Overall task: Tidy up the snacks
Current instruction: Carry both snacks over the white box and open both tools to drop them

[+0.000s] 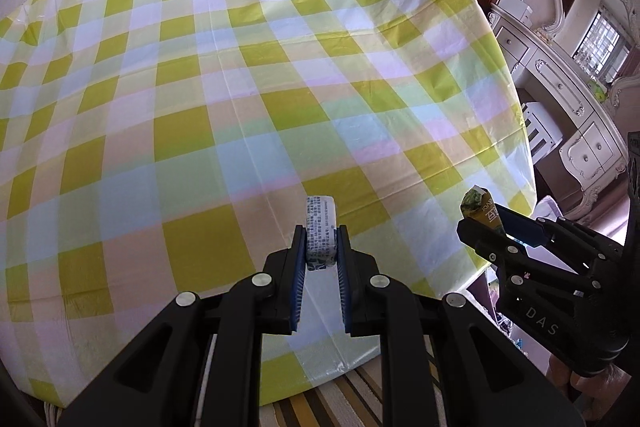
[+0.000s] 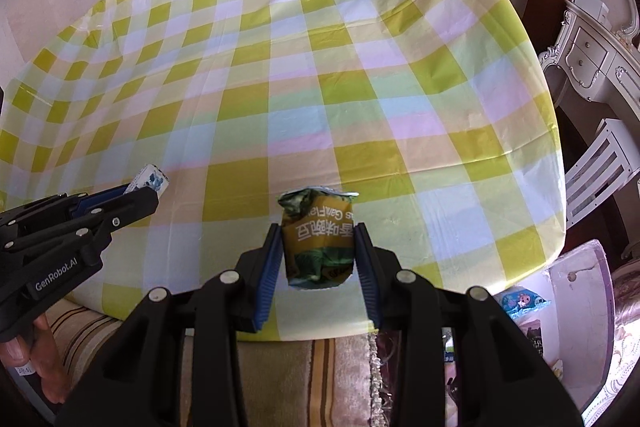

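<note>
Checked yellow-green cloth covers the tabletop (image 2: 320,87), bare of any tray or box. Both snacks are off it, so carrying seems under way; next comes choosing a spot to set them. Right tongs (image 2: 318,247) clamp the green-gold packet (image 2: 318,239); left tongs (image 1: 321,245) pinch the white wrapped bar (image 1: 319,227) edgewise.

My left gripper (image 1: 321,241) raised above the table edge, jaws pinched narrow on a small white packet (image 1: 319,233), my right gripper (image 2: 318,245) level beside it, jaws clamping a green-yellow snack pouch (image 2: 319,239)
</note>
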Motion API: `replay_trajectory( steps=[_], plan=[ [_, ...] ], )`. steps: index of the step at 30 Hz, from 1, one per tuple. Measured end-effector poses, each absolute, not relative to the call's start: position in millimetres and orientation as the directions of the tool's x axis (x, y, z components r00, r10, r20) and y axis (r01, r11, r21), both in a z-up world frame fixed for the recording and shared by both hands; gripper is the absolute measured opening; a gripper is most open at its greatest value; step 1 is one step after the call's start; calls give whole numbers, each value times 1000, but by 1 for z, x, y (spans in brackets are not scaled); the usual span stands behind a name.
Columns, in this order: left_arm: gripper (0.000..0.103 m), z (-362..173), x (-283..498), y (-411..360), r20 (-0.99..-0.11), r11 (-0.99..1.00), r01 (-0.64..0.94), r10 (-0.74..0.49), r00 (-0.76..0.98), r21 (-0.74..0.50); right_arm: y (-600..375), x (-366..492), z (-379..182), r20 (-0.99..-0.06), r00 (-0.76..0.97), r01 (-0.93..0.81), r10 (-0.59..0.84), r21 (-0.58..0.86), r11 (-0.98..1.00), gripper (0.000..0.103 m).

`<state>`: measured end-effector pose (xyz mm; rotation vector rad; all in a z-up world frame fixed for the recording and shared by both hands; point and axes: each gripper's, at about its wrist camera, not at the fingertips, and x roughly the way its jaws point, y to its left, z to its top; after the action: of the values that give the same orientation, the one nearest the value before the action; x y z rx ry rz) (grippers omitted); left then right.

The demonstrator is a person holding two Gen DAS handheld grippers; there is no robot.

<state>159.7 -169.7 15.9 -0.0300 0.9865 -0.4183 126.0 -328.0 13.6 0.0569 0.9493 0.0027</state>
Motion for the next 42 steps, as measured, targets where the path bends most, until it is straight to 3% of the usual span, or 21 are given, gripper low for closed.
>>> replay_trajectory(
  steps=[17, 25, 42],
  plan=[
    [15, 31, 97, -279, -820, 795, 574, -455, 347, -198, -426, 44, 11, -823, 561, 192, -89, 24, 981, 37],
    [15, 21, 75, -335, -851, 709, 663, -482, 208, -240, -469, 10, -5, -847, 511, 291, -145, 12, 957, 37],
    [17, -1, 56, -381, -884, 659, 687, -464, 53, -305, -517, -34, -19, -866, 445, 426, -229, -20, 904, 41]
  ],
)
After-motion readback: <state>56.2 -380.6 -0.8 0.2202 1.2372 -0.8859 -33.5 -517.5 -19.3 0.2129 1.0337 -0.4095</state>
